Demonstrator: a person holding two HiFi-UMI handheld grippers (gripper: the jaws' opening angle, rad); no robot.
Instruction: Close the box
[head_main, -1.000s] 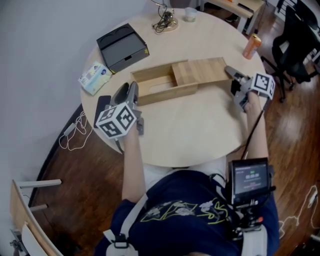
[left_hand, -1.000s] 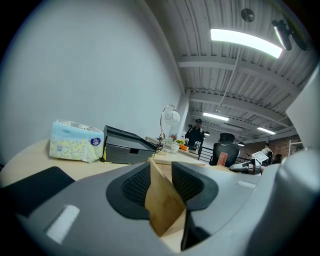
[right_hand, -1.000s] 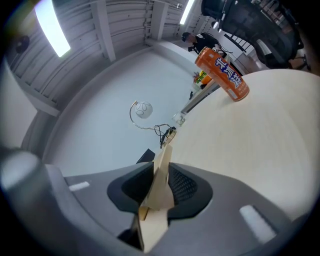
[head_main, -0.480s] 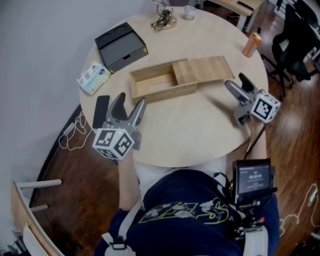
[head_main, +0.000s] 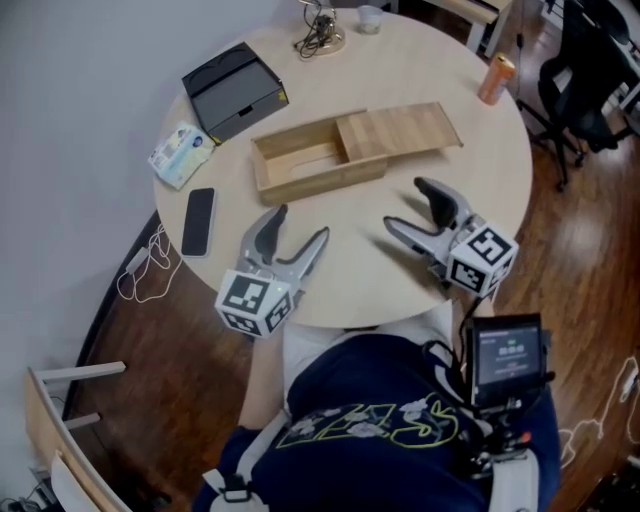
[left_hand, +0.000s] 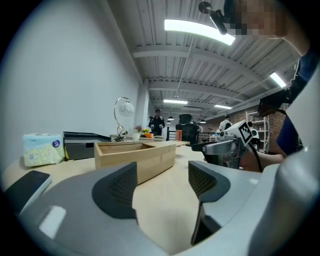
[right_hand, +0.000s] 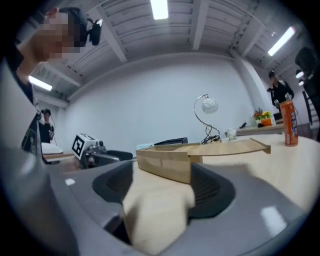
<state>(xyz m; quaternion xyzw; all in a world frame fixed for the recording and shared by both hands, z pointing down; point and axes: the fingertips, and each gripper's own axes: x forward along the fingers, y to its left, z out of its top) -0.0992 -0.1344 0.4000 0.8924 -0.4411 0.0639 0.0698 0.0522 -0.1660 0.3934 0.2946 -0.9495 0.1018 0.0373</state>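
The wooden box (head_main: 305, 170) lies on the round table, its sliding lid (head_main: 400, 130) drawn about halfway out to the right, so the left half is uncovered. My left gripper (head_main: 297, 228) hovers near the table's front edge, well short of the box; its jaws are opening with nothing between them. My right gripper (head_main: 407, 205) is in front of the lid end, also apart from it, jaws closing on nothing. The left gripper view shows the box (left_hand: 135, 157) beyond the left gripper (left_hand: 162, 180). The right gripper view shows the box (right_hand: 165, 162) and lid (right_hand: 227, 146) beyond the right gripper (right_hand: 162, 182).
A black tray (head_main: 235, 92), a tissue pack (head_main: 182, 155) and a phone (head_main: 198, 220) lie left of the box. An orange can (head_main: 496, 78) stands at the right rim, a cup (head_main: 370, 18) and cables (head_main: 322, 35) at the far rim. A black chair (head_main: 590, 90) stands right of the table.
Both grippers drew back from the box's two ends toward the table's near edge and their jaws went from shut to open. The box and lid stayed as they were.
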